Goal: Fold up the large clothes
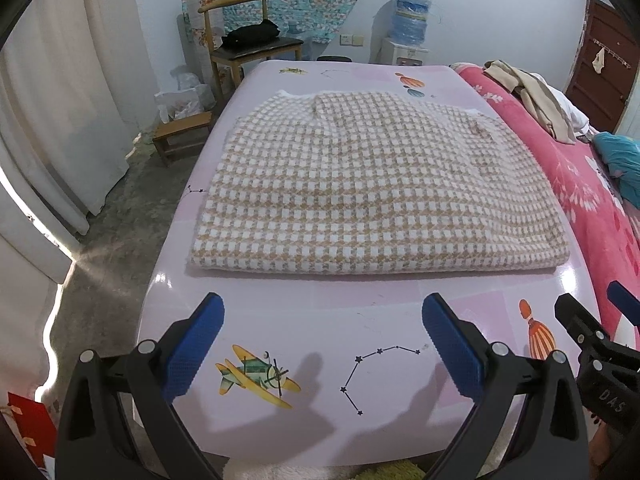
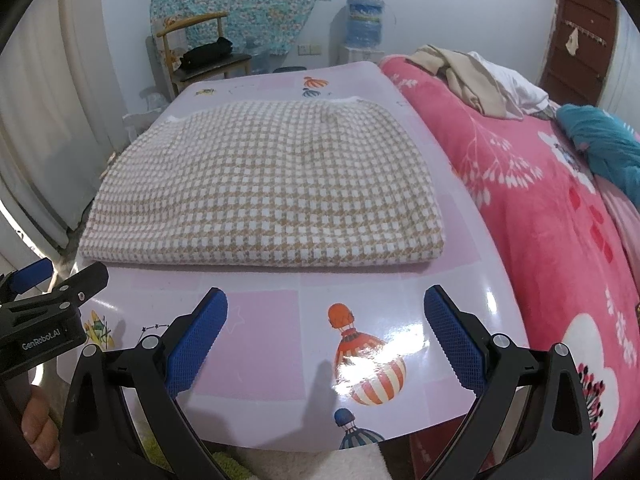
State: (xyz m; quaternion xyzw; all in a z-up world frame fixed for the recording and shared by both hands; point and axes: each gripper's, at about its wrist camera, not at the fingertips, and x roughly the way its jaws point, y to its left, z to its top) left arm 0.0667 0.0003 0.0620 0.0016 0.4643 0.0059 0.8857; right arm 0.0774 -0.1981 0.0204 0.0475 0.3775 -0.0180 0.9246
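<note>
A beige and white checked garment lies folded into a flat rectangle on the pink table; it also shows in the right wrist view. My left gripper is open and empty, held over the table's near edge, short of the garment. My right gripper is open and empty too, over the near right part of the table. The right gripper shows at the right edge of the left wrist view, and the left gripper at the left edge of the right wrist view.
A bed with a pink flowered blanket runs along the table's right side, with loose beige clothes and a teal cloth on it. A wooden chair, a small stool and white curtains stand at the left.
</note>
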